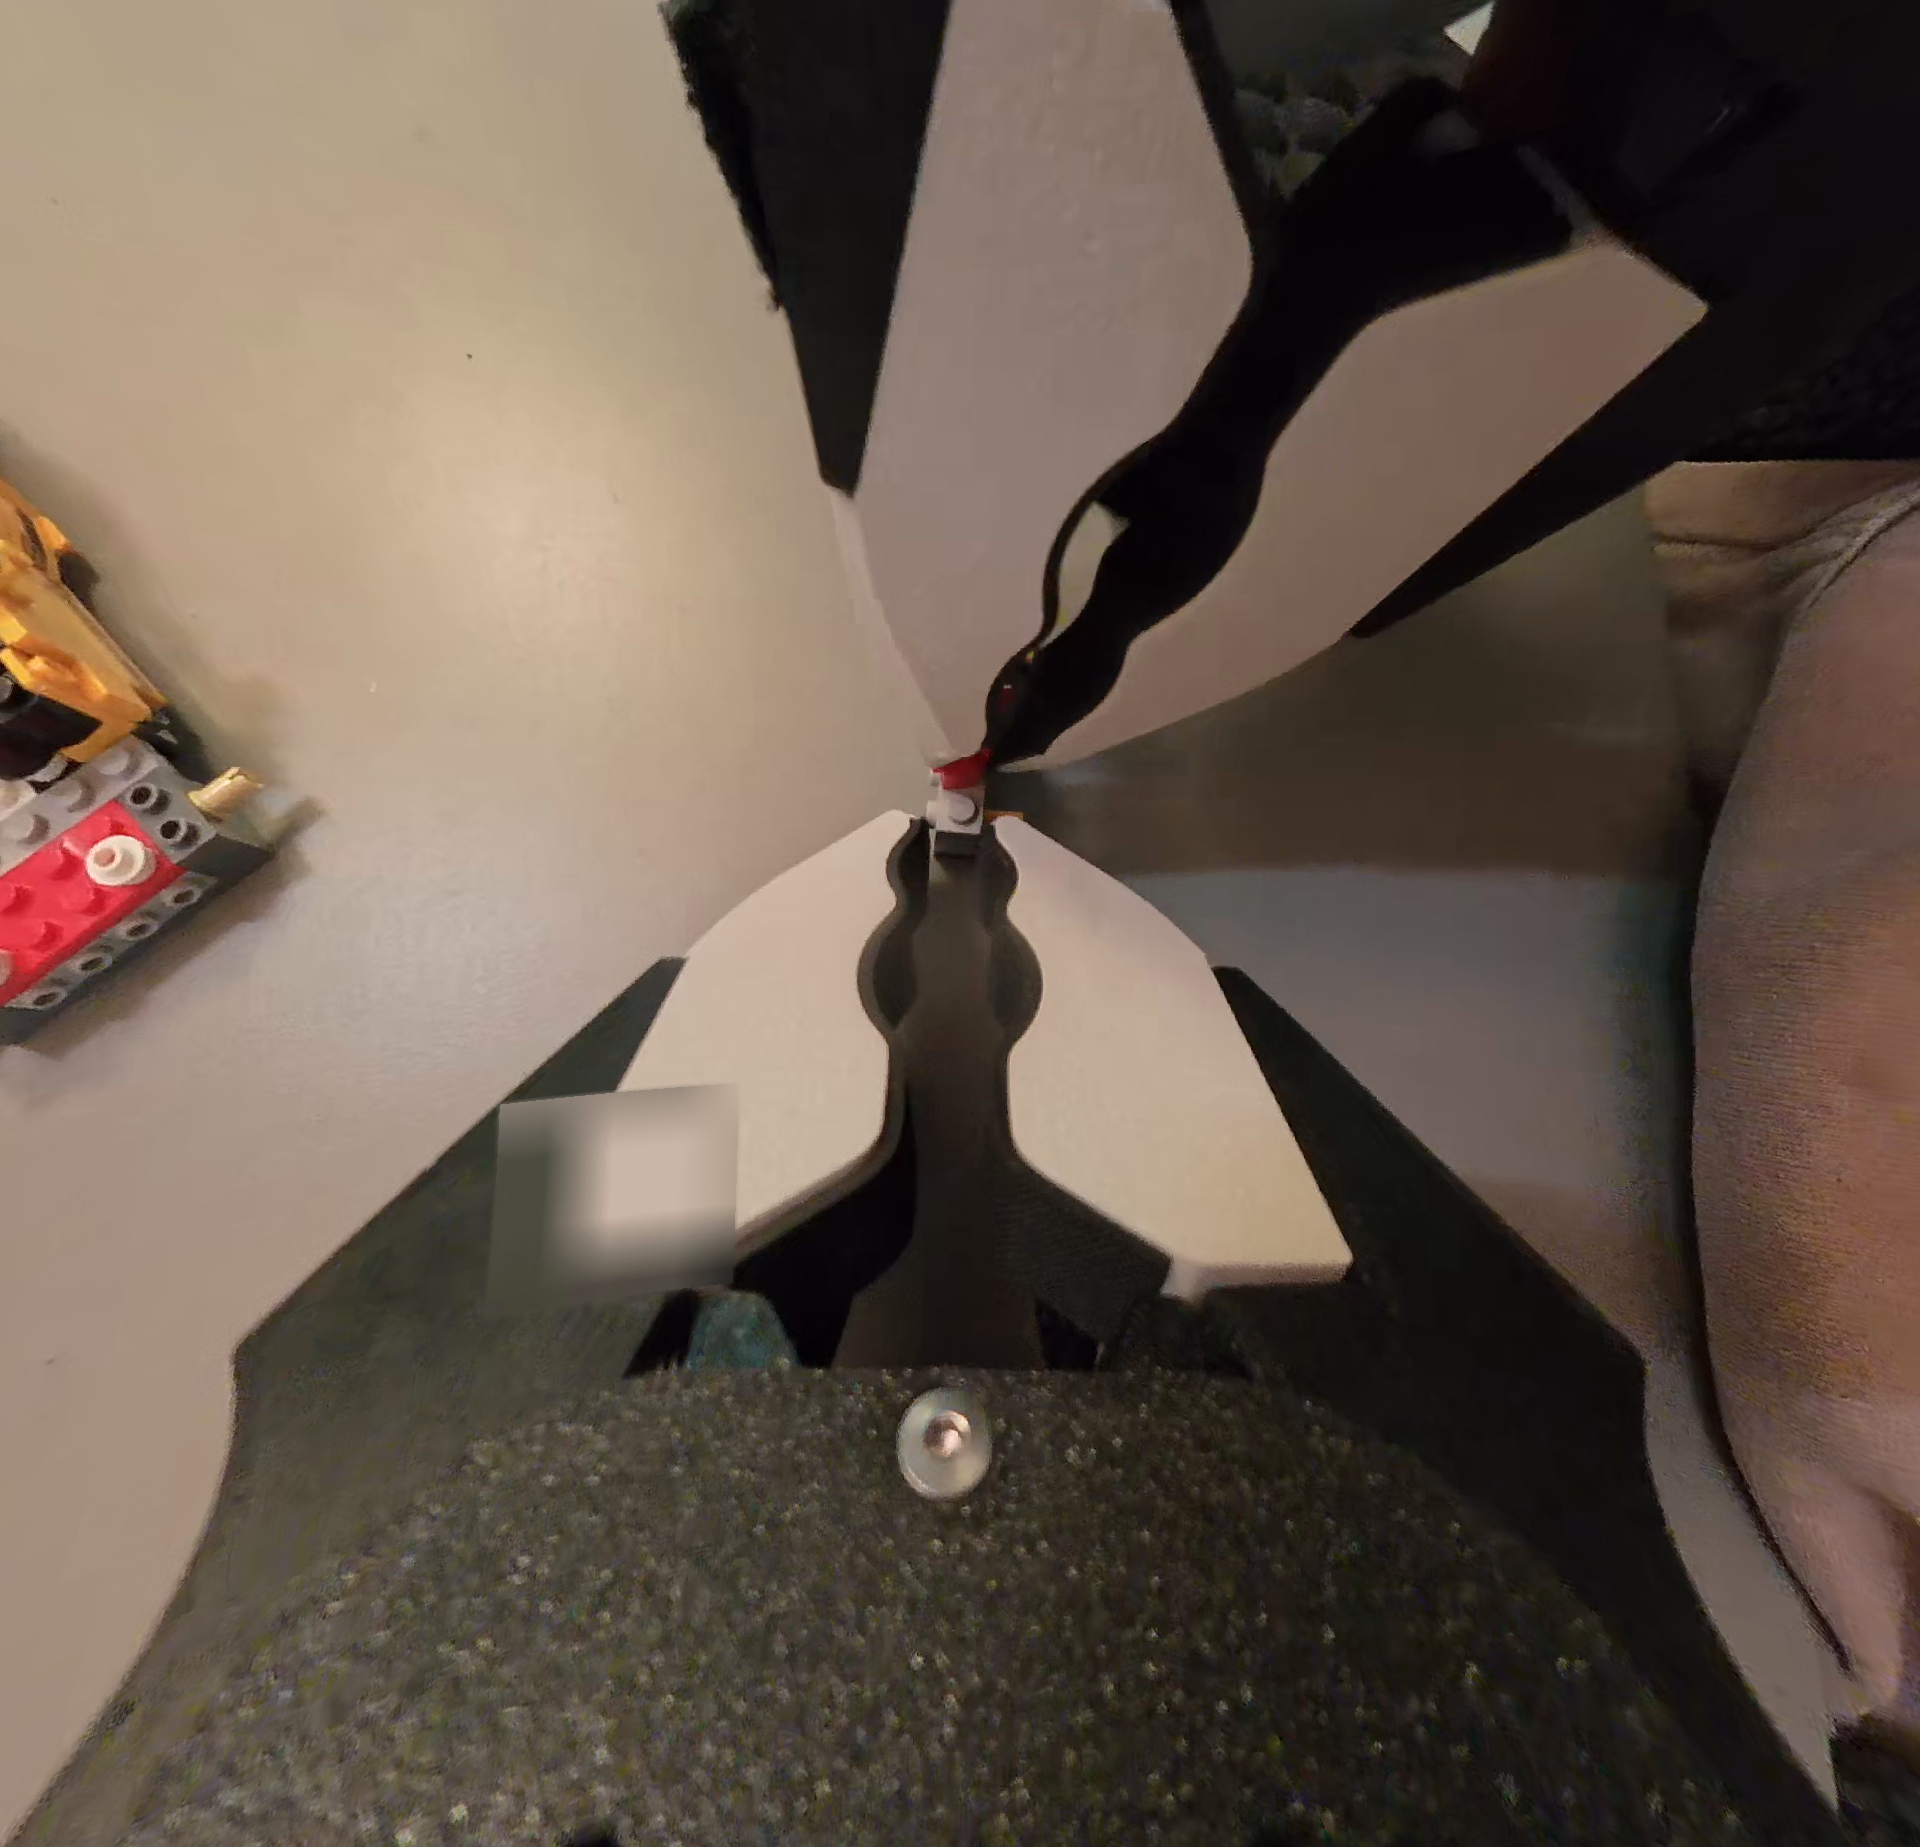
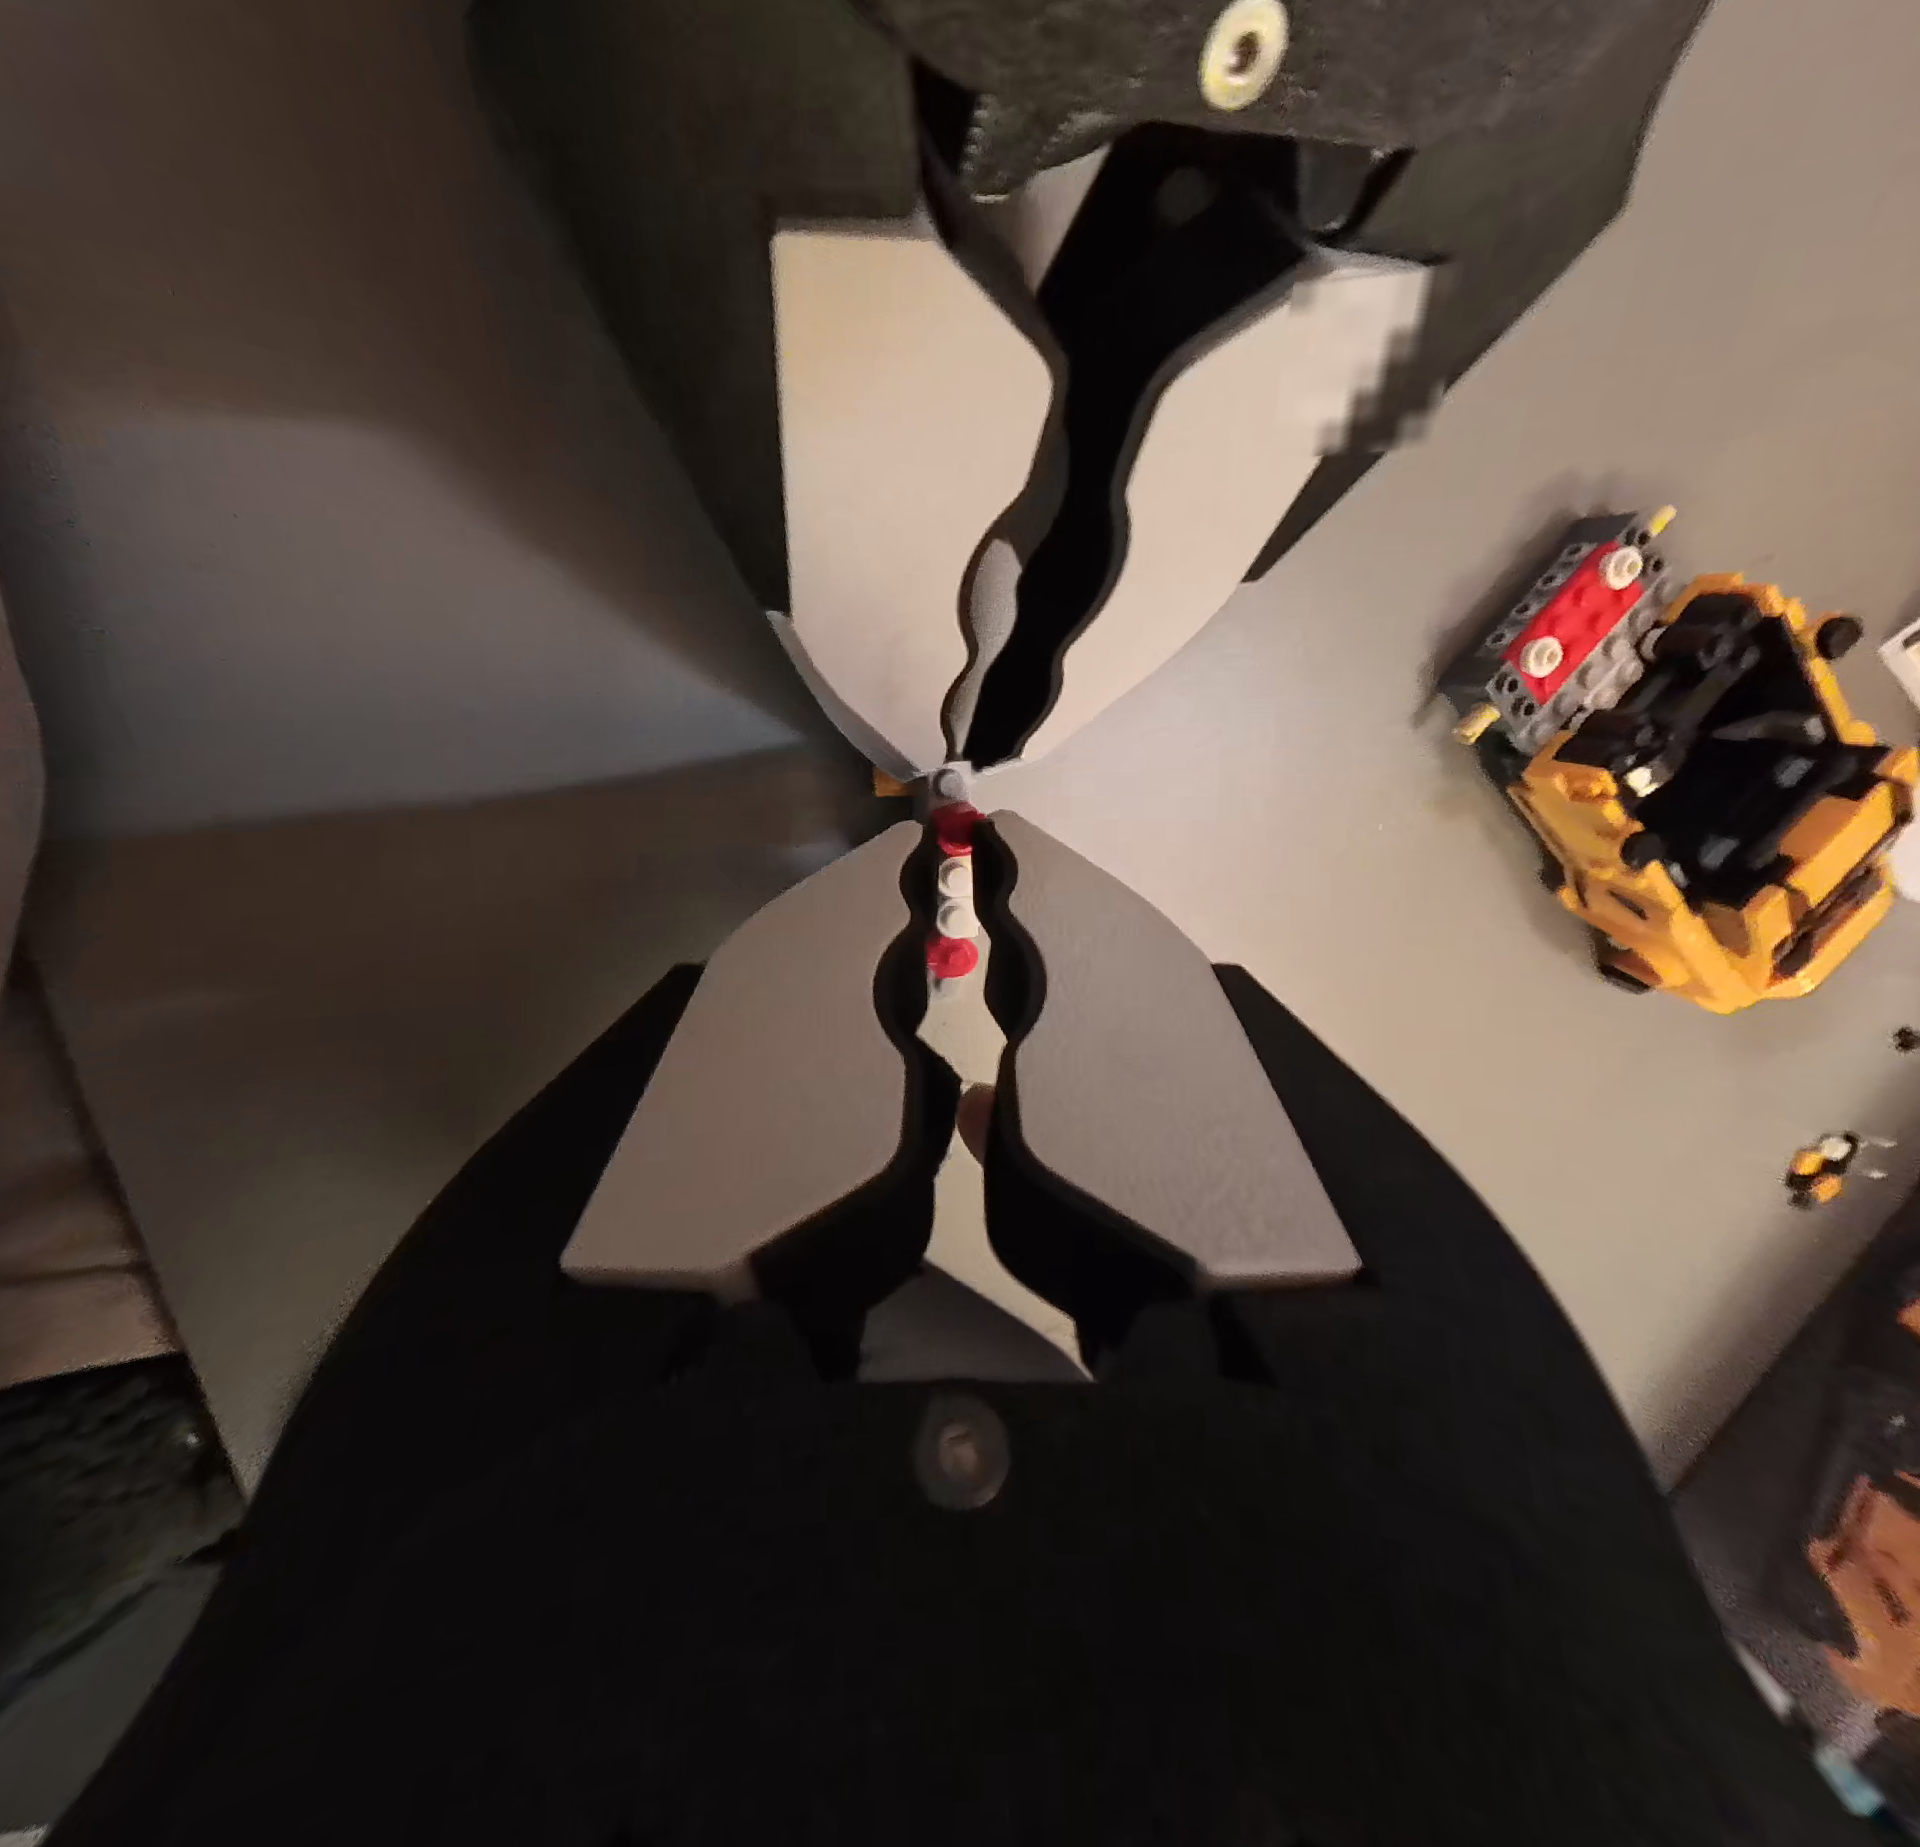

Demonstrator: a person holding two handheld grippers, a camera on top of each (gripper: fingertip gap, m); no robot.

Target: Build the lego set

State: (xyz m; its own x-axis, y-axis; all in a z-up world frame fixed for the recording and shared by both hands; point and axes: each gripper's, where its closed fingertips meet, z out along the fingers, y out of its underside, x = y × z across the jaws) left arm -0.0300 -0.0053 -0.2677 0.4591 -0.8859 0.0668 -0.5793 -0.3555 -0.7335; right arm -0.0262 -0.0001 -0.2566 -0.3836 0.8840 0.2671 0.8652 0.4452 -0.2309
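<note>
Lego strip [image 2: 954, 909], small with red and grey studs, sits pinched in the right tool [image 2: 961, 862], its far end meeting the left tool [image 1: 956, 829], which pinches a grey piece [image 1: 957, 812] tip to tip. At three o'clock on the surface [image 2: 1299, 862] rests a yellow truck [image 2: 1704, 789].

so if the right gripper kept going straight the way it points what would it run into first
Most likely the left gripper: it faces the right gripper tip to tip, and the small grey piece in its fingers already sits against the red and white strip the right one holds. Any remaining gap is too small to judge.
</note>
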